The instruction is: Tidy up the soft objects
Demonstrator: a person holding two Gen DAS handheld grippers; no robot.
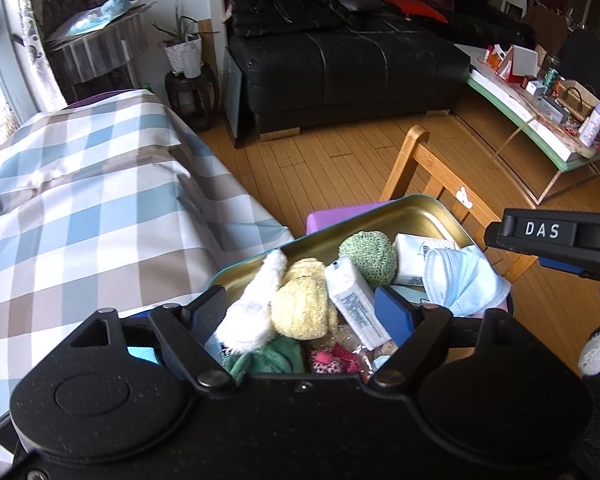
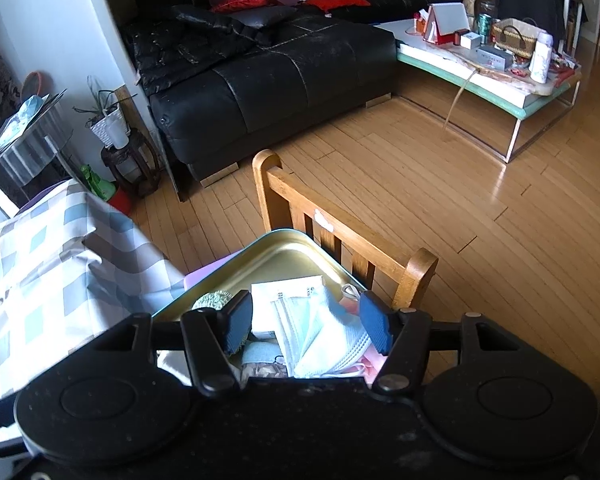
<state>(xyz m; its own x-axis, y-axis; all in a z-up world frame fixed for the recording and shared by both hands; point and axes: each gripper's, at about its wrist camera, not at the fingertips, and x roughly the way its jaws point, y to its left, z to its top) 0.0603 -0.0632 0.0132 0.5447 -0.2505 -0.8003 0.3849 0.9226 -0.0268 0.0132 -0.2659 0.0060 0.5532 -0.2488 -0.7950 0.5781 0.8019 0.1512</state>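
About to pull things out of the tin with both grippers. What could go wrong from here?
1. The tin seems to sit on a chair beside open floor; a tug might slide it off.
2. The left gripper, jaws open, spans a white plush, a yellow plush and a tissue pack; it may grab several.
3. The masks between the open right gripper are loosely stacked and could scatter.

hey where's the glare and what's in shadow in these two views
Left wrist view: window light washes out the checked cloth, and the sofa stays dark. Right wrist view: glare streaks the wooden floor, the cloth's left edge blows out, and the face masks sit in gripper shade.
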